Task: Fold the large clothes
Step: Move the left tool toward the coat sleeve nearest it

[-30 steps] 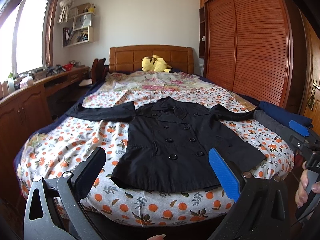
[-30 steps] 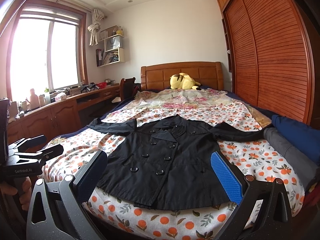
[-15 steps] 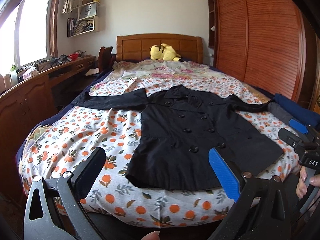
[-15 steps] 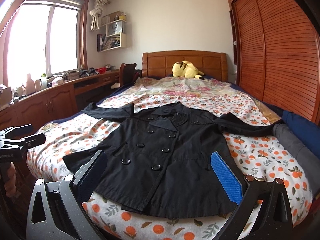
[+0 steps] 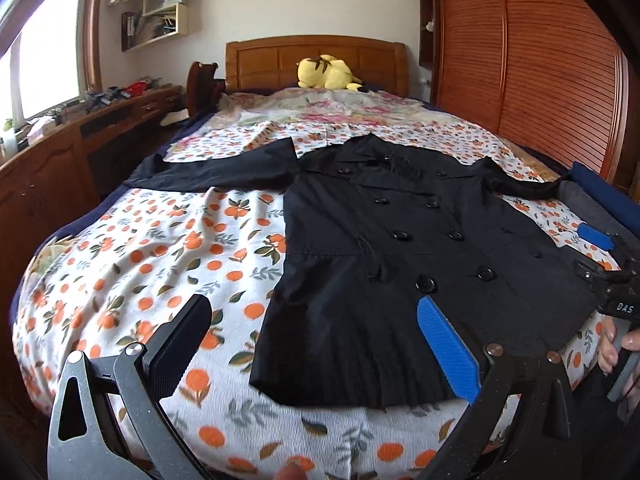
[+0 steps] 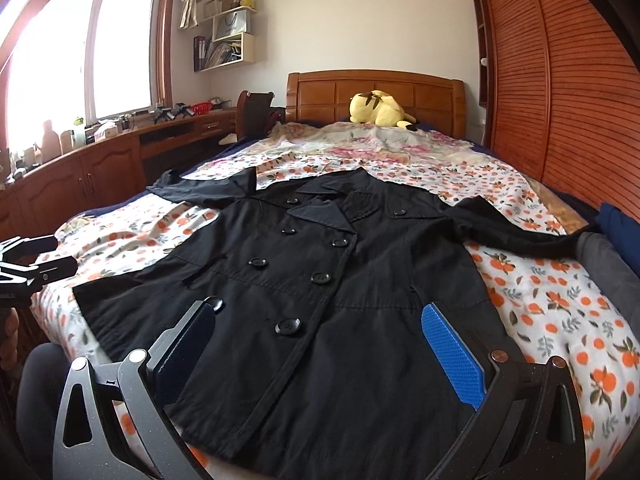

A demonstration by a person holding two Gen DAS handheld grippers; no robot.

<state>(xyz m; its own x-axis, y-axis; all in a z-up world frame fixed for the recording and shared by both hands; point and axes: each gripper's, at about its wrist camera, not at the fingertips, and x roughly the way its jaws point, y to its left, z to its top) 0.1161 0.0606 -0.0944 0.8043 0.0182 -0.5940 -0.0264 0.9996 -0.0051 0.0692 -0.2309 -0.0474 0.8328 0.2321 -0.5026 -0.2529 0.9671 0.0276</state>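
Note:
A black double-breasted coat (image 5: 400, 248) lies flat, front up, on the bed, sleeves spread to both sides; it also shows in the right wrist view (image 6: 320, 280). My left gripper (image 5: 316, 344) is open and empty, above the coat's left hem corner at the bed's foot. My right gripper (image 6: 316, 352) is open and empty, low over the coat's hem. The right gripper also shows at the right edge of the left wrist view (image 5: 604, 268). The left gripper shows at the left edge of the right wrist view (image 6: 28, 264).
The bed has an orange-print sheet (image 5: 160, 248) and a wooden headboard (image 5: 316, 60) with a yellow plush toy (image 5: 326, 72). A wooden desk (image 6: 80, 168) runs along the left. A slatted wardrobe (image 6: 560, 100) stands on the right. Folded blue and grey cloth (image 6: 608, 248) lies at the bed's right edge.
Both grippers have moved closer to the bed and lower over the coat's hem. The coat has not moved. Both stay open.

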